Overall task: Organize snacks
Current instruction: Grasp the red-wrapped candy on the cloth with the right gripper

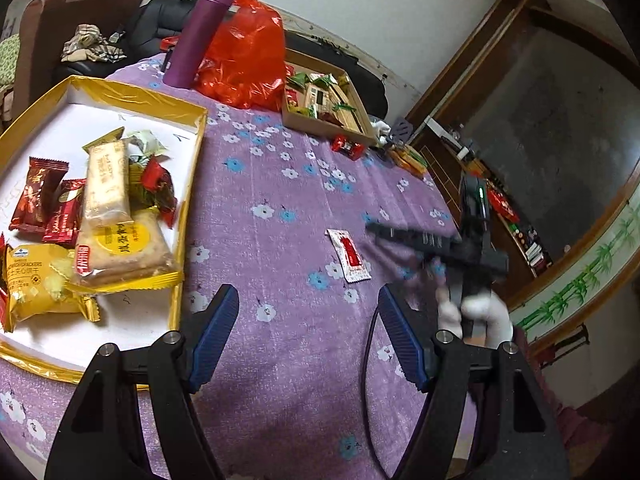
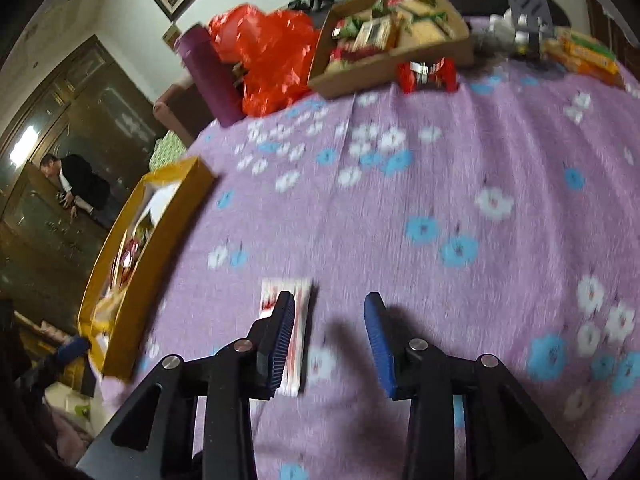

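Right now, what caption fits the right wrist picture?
Open right gripper over a white packet on the purple cloth, gold box alongside.

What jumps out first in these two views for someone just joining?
A gold-rimmed tray heaped with wrapped snacks sits at the left of the flowered purple cloth. A red plastic bag and purple flask stand at the far edge. One white-and-red sachet lies alone mid-cloth, under the open right gripper.

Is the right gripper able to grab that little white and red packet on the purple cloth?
Probably yes: the open right gripper is right beside the white-and-red packet, its left finger overlapping it, nothing between.
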The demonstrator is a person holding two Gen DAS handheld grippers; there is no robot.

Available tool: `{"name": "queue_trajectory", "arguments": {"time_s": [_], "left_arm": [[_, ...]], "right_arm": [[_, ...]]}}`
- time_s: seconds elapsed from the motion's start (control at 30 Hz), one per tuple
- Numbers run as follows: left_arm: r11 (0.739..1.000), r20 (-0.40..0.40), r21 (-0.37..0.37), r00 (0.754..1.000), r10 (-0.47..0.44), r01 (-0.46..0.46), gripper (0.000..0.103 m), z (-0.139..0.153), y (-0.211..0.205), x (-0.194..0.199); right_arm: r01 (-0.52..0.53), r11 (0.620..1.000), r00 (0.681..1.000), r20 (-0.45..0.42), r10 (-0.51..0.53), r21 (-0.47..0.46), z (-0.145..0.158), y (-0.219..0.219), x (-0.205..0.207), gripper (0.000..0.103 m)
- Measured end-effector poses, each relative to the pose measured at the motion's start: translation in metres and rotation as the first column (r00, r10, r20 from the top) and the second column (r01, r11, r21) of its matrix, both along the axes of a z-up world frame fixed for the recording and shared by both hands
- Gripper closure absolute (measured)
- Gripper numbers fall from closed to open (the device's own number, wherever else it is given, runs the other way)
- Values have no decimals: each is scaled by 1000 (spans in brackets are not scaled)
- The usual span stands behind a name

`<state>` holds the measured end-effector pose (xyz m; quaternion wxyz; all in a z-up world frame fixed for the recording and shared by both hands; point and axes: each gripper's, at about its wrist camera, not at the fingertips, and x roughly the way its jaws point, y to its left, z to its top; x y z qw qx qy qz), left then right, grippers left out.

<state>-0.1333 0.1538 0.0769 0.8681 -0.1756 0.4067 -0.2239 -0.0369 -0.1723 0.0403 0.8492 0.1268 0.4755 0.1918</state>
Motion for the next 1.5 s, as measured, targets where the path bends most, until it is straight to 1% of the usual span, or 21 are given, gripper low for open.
{"name": "queue_trajectory", "arguments": {"time_s": [0.07, 0.13, 0.2, 0.27, 0.37, 0.5, 0.7, 0.73, 0.77, 0.87, 0.9, 0.93, 0.97, 1.1, 1.17, 1.23, 1.33, 1.37, 1.4, 1.47, 1.5], "left_arm": [[1000, -2, 4, 1000, -27, 27, 31, -2, -7, 0], [999, -3, 2, 999, -54, 54, 31, -4, -13, 1], [996, -8, 6, 996, -89, 89, 31, -7, -22, 2], [993, -13, 6, 993, -121, 121, 31, -10, -29, 3], [987, -31, 1, 987, -160, 161, 31, -14, -35, 9], [981, -69, -21, 978, -195, 194, 31, -22, -38, 21], [976, -103, -35, 970, -218, 216, 31, -35, -39, 36], [976, -108, -36, 970, -216, 214, 31, -37, -38, 38], [977, -116, -35, 971, -211, 209, 31, -39, -37, 40], [981, -124, -29, 973, -192, 190, 31, -41, -34, 43], [982, -123, -31, 975, -186, 184, 31, -41, -32, 42], [984, -121, -35, 976, -180, 177, 31, -41, -31, 42], [985, -119, -38, 978, -170, 166, 31, -40, -29, 40], [990, -113, -30, 984, -141, 139, 31, -35, -25, 34], [991, -107, -36, 985, -134, 131, 31, -30, -23, 29], [991, -92, -41, 987, -129, 126, 31, -26, -23, 22], [991, -94, -46, 987, -133, 129, 31, -26, -29, 17], [989, -101, -51, 985, -142, 138, 31, -27, -33, 16], [988, -104, -52, 983, -149, 145, 31, -27, -36, 15], [985, -99, -49, 981, -167, 163, 31, -26, -44, 13], [984, -95, -45, 980, -174, 171, 31, -25, -46, 13]], "right_arm": [[53, 998, 998, 33, -52, -20, 9, -9, 13, 62], [122, 991, 989, 91, -116, -52, 21, -19, 34, 51], [169, 981, 978, 140, -155, -95, 30, -26, 58, 35], [190, 972, 972, 167, -165, -141, 35, -30, 85, 30], [201, 960, 972, 161, -171, -193, 30, -33, 125, 29], [237, 929, 968, 149, -201, -285, 7, -32, 169, 29], [269, 915, 961, 139, -237, -299, -14, -29, 210, 29], [265, 919, 962, 137, -234, -291, -15, -27, 213, 31], [255, 925, 965, 130, -227, -282, -17, -24, 215, 39], [261, 895, 963, 160, -216, -362, -17, -11, 212, 78], [258, 898, 964, 163, -212, -355, -15, -12, 208, 96], [246, 913, 968, 139, -211, -326, -14, -15, 205, 103], [234, 925, 971, 114, -209, -299, -14, -18, 200, 103], [170, 942, 985, 85, -151, -291, -8, -15, 165, 102], [103, 973, 995, 32, -98, -208, -4, -18, 142, 102], [13, 997, 1000, -17, -14, -82, 2, -23, 113, 102], [20, 999, 999, 38, -19, -44, 24, -37, 79, 95], [51, 997, 997, 64, -47, -61, 30, -43, 72, 87], [92, 991, 991, 105, -82, -94, 37, -49, 66, 70], [142, 981, 981, 150, -122, -130, 43, -55, 66, 47], [171, 976, 974, 171, -147, -138, 45, -58, 71, 44]]}}
